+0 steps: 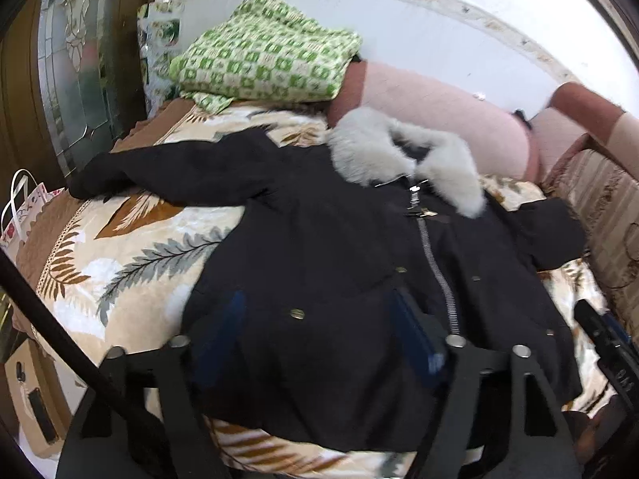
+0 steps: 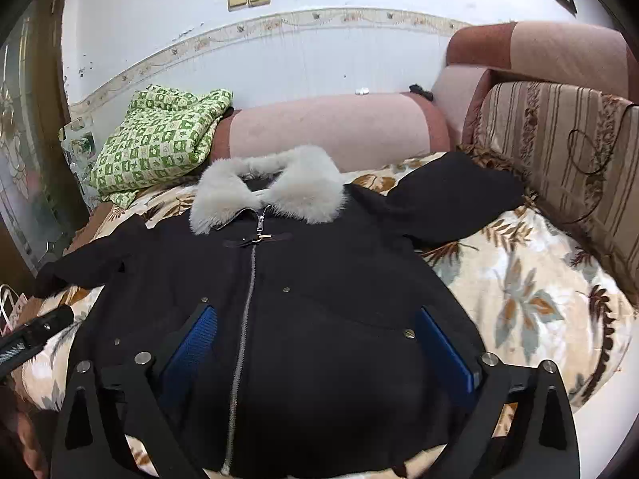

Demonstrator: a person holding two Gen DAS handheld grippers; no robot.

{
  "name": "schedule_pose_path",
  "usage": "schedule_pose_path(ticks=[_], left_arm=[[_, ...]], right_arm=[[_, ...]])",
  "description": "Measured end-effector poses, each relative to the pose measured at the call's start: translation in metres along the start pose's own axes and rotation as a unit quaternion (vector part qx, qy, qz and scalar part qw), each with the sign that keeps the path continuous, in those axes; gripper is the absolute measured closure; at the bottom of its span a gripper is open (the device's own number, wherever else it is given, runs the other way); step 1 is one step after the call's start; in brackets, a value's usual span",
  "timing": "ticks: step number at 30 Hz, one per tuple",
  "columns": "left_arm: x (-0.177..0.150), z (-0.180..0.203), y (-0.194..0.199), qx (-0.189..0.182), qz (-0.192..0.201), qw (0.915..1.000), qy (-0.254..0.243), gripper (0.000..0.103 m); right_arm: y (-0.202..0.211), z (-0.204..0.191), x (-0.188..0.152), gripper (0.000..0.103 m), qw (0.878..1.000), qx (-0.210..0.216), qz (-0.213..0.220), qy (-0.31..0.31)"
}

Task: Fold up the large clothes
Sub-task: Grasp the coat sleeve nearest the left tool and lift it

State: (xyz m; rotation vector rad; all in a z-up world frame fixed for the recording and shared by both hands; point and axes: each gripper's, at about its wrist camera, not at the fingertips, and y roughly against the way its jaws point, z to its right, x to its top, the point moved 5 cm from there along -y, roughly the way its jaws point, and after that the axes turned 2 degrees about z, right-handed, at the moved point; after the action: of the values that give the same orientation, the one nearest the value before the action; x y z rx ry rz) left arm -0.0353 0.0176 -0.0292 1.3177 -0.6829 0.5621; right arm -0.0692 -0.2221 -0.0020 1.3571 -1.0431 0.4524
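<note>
Black and heavy-looking, the coat lies front-up and zipped on a leaf-print bedspread, its pale fur collar toward the pink bolster. In the left wrist view one sleeve runs out flat to the left, the other bunches at the right near a striped cushion. The left gripper hangs over the lower hem area with its jaws spread wide, holding nothing; whether the blue pads touch the cloth I cannot tell. A green checked blanket sits folded at the head of the bed, clear of the work. The other tool shows at the right edge.

In the right wrist view the zipper runs almost straight up the middle, and the right gripper straddles it, jaws likewise spread and empty above the lower front. The right-hand sleeve angles up toward the cushion.

Judging by this, no fold is made yet and the sleeves come first. To do it well, each gripper should go out to a cuff, pinch through both layers of thick fabric, and carry the sleeve across the chest without dragging the body askew. The zipper makes a good centre line. Thick cloth may spring back, so press each fold down before letting go.
</note>
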Motion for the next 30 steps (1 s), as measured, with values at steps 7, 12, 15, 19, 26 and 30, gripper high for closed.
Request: schedule_pose_path(ticks=[7,12,15,19,26,30], left_arm=[[0.013,-0.053,-0.034,0.047,-0.021,0.9978,0.042,0.039],[0.031,-0.125,-0.059,0.096,-0.031,0.9898,0.1,0.039],[0.045,-0.18,-0.077,0.118,-0.037,0.981,0.149,0.039],[0.07,-0.263,-0.105,0.132,-0.039,0.9653,0.222,0.039],[0.089,-0.374,-0.164,0.098,-0.056,0.9319,0.345,0.039],[0.096,-0.401,-0.189,0.068,-0.049,0.9219,0.378,0.038]], right_arm=[[-0.036,-0.014,-0.007,0.004,0.999,0.006,-0.039,0.01],[-0.05,-0.016,-0.011,0.004,0.999,-0.005,-0.05,0.019],[-0.057,-0.014,-0.012,0.004,0.998,-0.012,-0.057,0.016],[-0.066,-0.009,-0.014,0.004,0.997,-0.022,-0.069,0.009],[-0.082,-0.004,-0.021,0.004,0.995,-0.046,-0.092,0.004],[-0.089,-0.001,-0.022,0.004,0.993,-0.063,-0.102,0.011]])
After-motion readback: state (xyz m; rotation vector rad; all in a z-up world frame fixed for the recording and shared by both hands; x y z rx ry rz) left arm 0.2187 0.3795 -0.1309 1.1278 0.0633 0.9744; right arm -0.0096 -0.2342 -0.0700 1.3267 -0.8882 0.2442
